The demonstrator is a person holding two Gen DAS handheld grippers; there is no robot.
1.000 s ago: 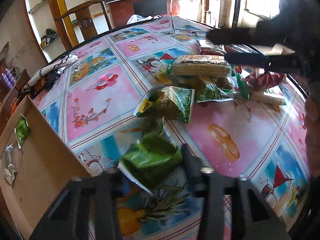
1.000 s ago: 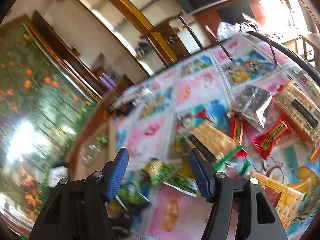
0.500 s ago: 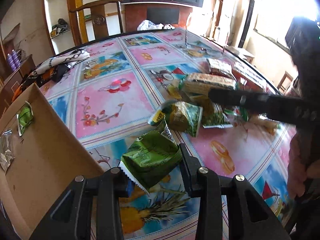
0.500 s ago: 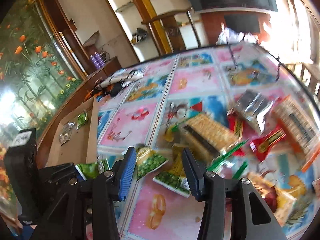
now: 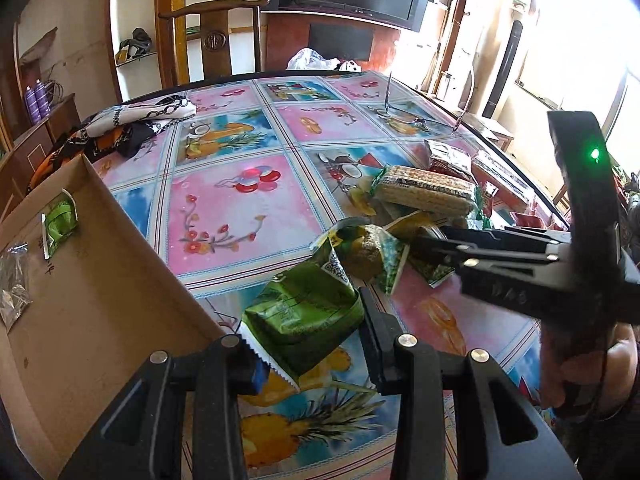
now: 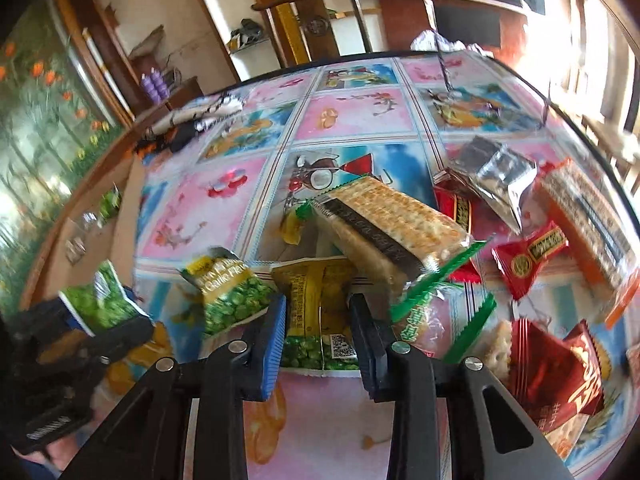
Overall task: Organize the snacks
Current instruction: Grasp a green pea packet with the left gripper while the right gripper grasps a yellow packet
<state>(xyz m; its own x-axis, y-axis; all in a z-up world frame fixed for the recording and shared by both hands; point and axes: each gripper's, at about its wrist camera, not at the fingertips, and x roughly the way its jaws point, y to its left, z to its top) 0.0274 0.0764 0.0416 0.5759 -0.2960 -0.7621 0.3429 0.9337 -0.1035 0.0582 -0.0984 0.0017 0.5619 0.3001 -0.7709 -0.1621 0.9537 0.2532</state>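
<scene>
A green snack packet [image 5: 304, 316] is clamped in the left tongs [image 5: 308, 344] above the near counter [image 5: 224, 216], just right of the cardboard box [image 5: 92, 312]. The right tongs [image 6: 318, 336], whose jaws have just been closing, are pressed on a yellow-green pea packet [image 6: 316, 320] lying under the cracker pack [image 6: 384, 220]. If that packet is lifted, the crackers could be dragged along, and the slick film could slip.

Daylight from the windows [image 5: 580, 52] at right blows out to white glare in both views. Heavy fisheye bending with dark corner vignetting. Right wrist view motion-blurred toward the edges; left wrist view mostly sharp.
</scene>
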